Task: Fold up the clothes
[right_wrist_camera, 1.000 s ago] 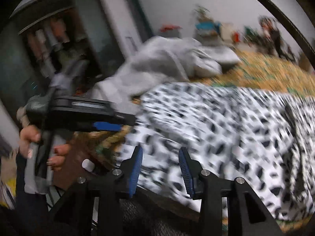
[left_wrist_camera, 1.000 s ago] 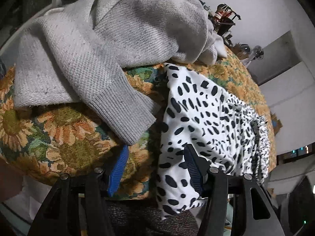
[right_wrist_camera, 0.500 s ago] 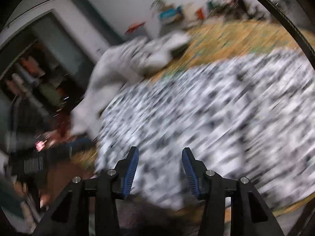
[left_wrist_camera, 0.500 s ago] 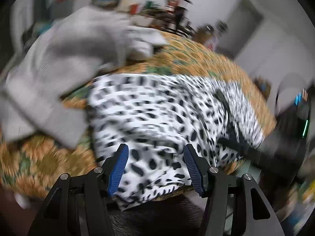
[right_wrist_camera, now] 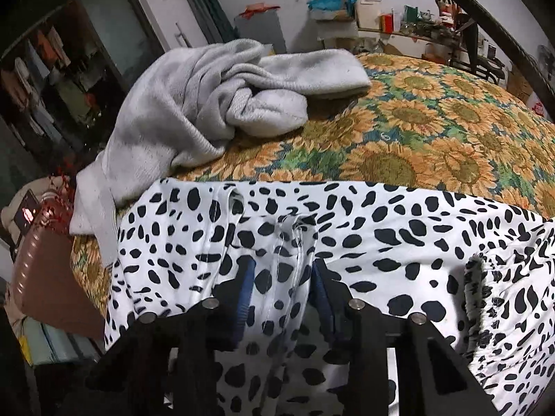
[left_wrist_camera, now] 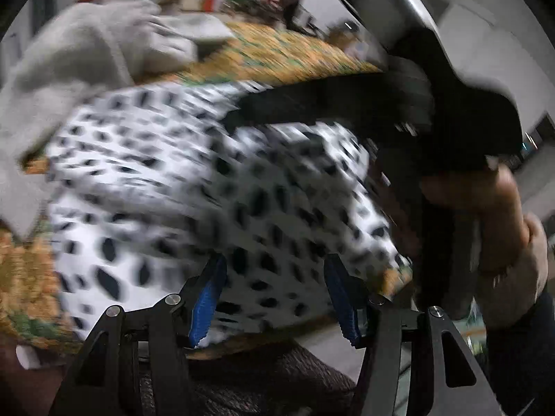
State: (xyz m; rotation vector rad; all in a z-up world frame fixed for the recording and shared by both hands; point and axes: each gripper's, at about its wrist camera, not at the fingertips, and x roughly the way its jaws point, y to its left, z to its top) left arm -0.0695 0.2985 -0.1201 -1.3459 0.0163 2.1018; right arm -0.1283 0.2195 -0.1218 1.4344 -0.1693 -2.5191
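**A:** Fabric first: which piece is in hand?

**B:** The spotted garment (right_wrist_camera: 347, 228), lying spread along the near edge of the sunflower bedspread (right_wrist_camera: 433, 131), its front part hanging over the edge. The grey sweater (right_wrist_camera: 194, 104) sits crumpled just behind it, at the far left corner.

**A:** And the right gripper (right_wrist_camera: 281, 291)?

**B:** Its jaws stand partly open, with a raised ridge of spotted cloth running up between them. I'd judge it about to pinch; whether the pads already bite, I cannot tell.

**A:** The left gripper (left_wrist_camera: 274, 287)?

**B:** Wide open, holding nothing, hovering over the same garment's near edge. That view is blurred, with the right hand (left_wrist_camera: 485, 215) close by on its handle.

**A:** So how to do this well?

**B:** Close on the seam ridge, not on a loose single layer, so the cloth lifts evenly. Have the left take a matching spot along the same edge, keep both level, and steer clear of the sweater
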